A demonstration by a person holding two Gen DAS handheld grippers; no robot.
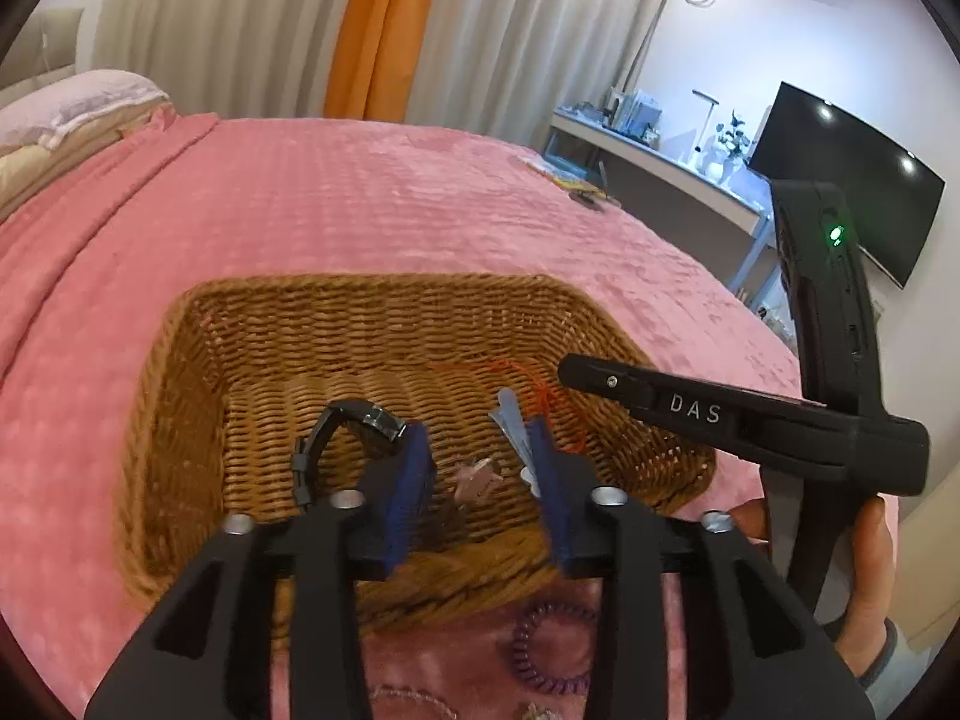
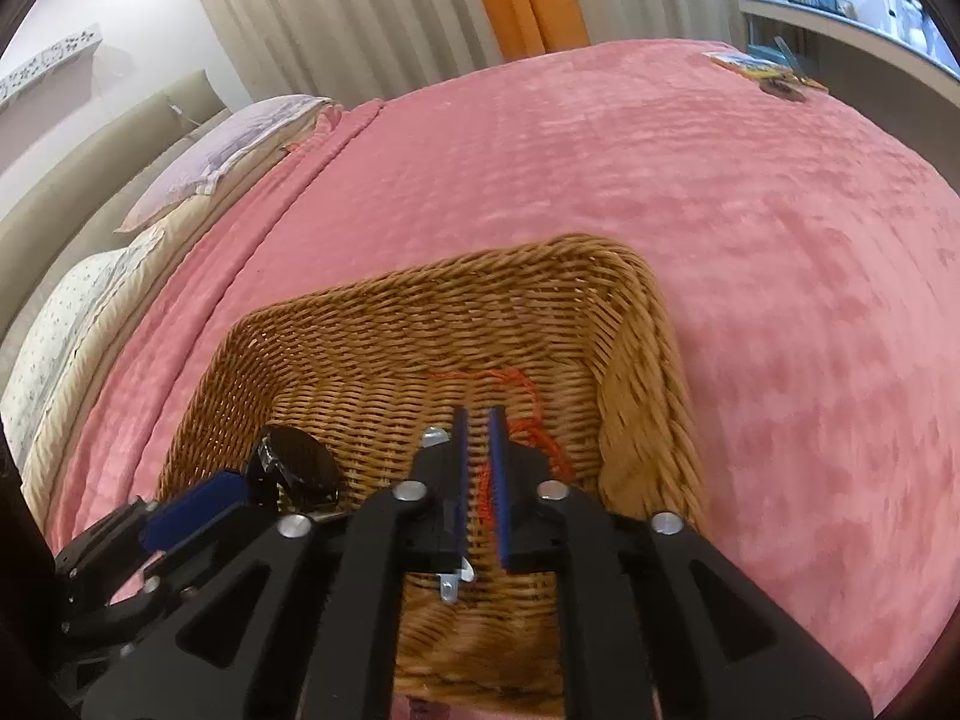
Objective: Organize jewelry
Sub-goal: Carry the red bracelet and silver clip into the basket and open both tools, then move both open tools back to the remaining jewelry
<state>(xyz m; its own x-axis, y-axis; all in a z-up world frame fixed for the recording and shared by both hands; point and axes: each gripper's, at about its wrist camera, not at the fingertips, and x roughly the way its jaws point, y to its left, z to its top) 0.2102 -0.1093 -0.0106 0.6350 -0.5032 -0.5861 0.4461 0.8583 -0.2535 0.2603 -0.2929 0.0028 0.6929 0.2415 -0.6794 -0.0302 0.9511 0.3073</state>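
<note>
Sitting on a pink bedspread (image 1: pixel 372 204) is a wicker basket (image 1: pixel 384 312), and both grippers hang over its near edge. The left gripper (image 1: pixel 480 468) has its blue-padded fingers (image 1: pixel 414 474) spread wide with nothing between them. A black watch (image 1: pixel 354 426) lies in the basket just beside the left pad; can't tell if it's actually touching. Between the pads, down on the basket floor, there's a small pinkish piece (image 1: pixel 477 477), too blurry to say what it is. A pale blue clip-like thing (image 1: pixel 510 420) sits against the right pad, and a red string (image 1: pixel 540 390) trails across the basket floor behind it.

The right gripper (image 2: pixel 480 480) looks nearly closed, just a narrow slit between its pads (image 2: pixel 498 480). The red string shows through that slit, but I can't tell whether it's pinched or only lying underneath. A small silver metal bit (image 2: pixel 453 582) pokes out below the fingers.

Outside the basket, on the bedspread near the left gripper's base, lies a purple spiral hair tie (image 1: pixel 549 648). Pillows (image 2: pixel 228 150) are at the head of the bed, and curtains (image 1: pixel 384 24) hang behind.
</note>
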